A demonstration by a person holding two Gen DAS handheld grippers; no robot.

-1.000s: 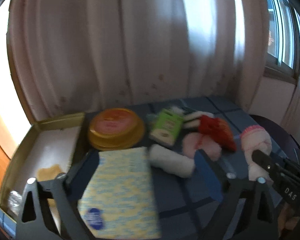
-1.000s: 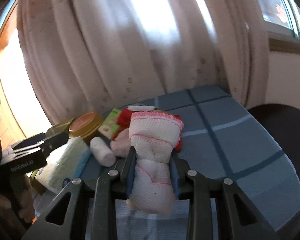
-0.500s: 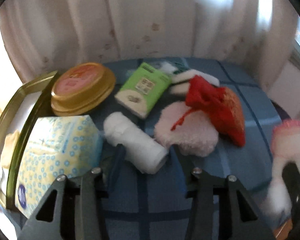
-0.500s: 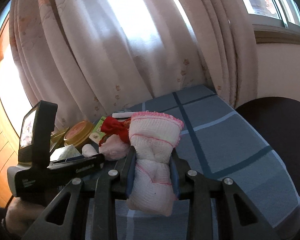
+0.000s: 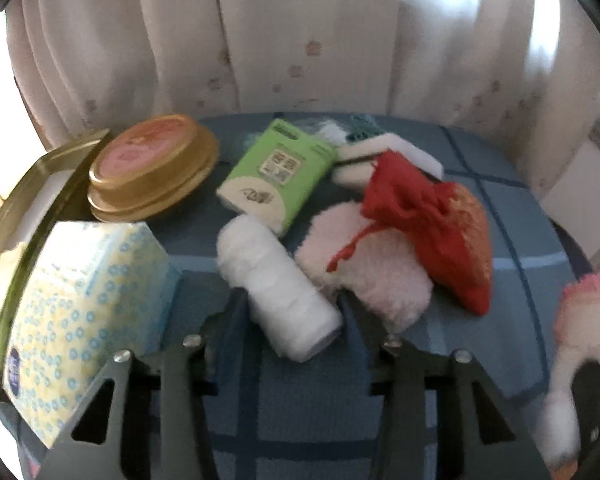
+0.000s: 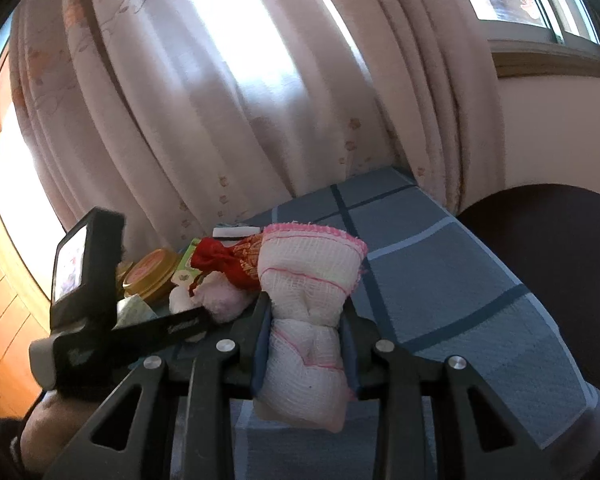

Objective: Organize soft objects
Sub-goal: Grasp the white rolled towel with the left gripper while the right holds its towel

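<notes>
A white gauze roll (image 5: 276,284) lies slantwise on the blue checked tablecloth (image 5: 300,408). My left gripper (image 5: 292,308) points down at it, its jaws closing, one pad against each side of the roll. A fluffy pink pad (image 5: 376,276), a red drawstring pouch (image 5: 440,232) and a green tissue pack (image 5: 276,176) lie just beyond. My right gripper (image 6: 304,312) is shut on a white gauze bundle with pink trim (image 6: 308,264), held above the table. The same bundle (image 5: 580,320) shows at the right edge of the left wrist view.
A blue-and-yellow tissue pack (image 5: 88,312) leans on the rim of an open gold tin box (image 5: 20,208) at the left. A round gold lidded tin (image 5: 152,168) and white sponges (image 5: 384,148) sit farther back. Curtains close the far side. A dark chair (image 6: 540,240) stands right.
My left gripper came forward and down from the tissue pack to the white roll, and its jaws narrowed around the roll. The right gripper still holds the gauze bundle.
</notes>
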